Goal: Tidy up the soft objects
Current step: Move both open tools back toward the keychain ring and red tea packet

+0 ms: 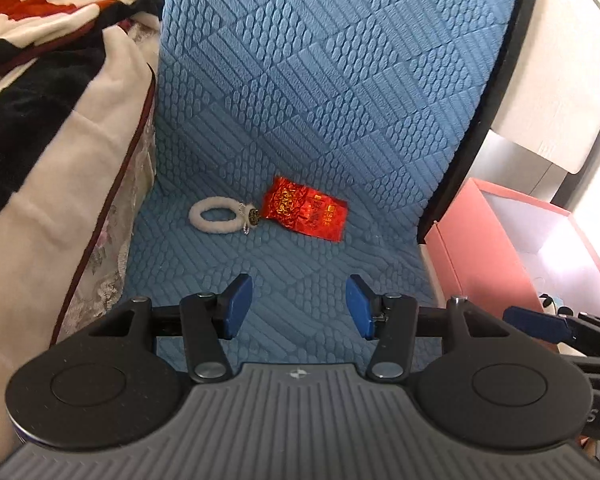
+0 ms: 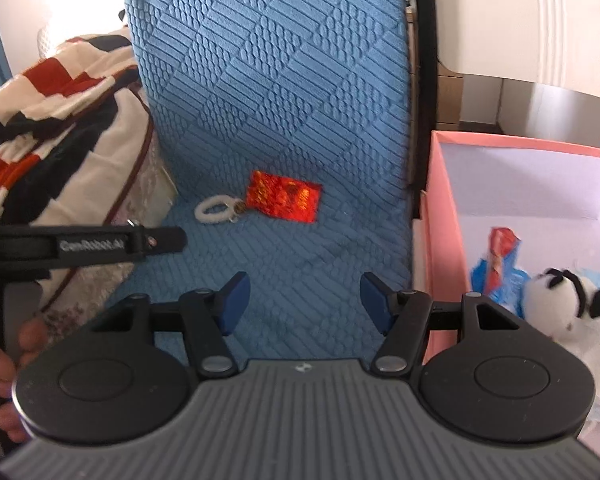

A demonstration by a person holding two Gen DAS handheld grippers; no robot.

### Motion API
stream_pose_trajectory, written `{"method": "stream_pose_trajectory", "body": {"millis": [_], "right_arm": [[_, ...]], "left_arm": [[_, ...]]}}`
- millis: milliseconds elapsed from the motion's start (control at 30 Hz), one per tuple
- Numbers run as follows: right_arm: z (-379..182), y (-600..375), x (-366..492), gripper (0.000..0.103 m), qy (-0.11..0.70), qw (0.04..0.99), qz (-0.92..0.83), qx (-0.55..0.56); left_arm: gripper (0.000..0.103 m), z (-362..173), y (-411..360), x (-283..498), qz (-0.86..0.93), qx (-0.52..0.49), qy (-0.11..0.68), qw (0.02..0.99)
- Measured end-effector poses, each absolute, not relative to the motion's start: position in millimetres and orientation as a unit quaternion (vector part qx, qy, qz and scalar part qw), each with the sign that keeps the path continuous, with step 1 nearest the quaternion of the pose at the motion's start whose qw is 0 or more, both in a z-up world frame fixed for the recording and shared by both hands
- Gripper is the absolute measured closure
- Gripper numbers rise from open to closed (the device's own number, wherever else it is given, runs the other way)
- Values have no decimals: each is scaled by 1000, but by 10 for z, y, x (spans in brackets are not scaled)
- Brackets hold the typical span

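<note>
A white fluffy hair tie with a small charm lies on the blue quilted seat cover. A red foil packet lies touching it on the right. My left gripper hovers open just short of both, nothing between its blue pads. My right gripper is also open and empty, nearer the seat's right edge. Beside the seat stands a pink box holding a panda plush and a blue-and-red packet.
A red, black and white blanket is heaped over a floral cushion on the left. The left tool's black strap and a person's hand show at the right wrist view's left edge. White furniture stands behind the box.
</note>
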State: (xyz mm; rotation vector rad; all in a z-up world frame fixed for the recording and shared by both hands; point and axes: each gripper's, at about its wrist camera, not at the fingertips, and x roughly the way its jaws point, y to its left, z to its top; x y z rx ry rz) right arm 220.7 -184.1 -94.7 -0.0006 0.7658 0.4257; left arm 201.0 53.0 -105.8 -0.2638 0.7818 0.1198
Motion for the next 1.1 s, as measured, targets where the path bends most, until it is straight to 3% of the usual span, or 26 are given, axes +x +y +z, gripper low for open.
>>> {"method": "stream_pose_trajectory", "body": {"millis": [1100], "right_arm": [[-1395, -1420, 3587, 40, 389, 895, 217, -23]], "left_arm": [[45, -1395, 1315, 3389, 89, -169, 460, 867]]}}
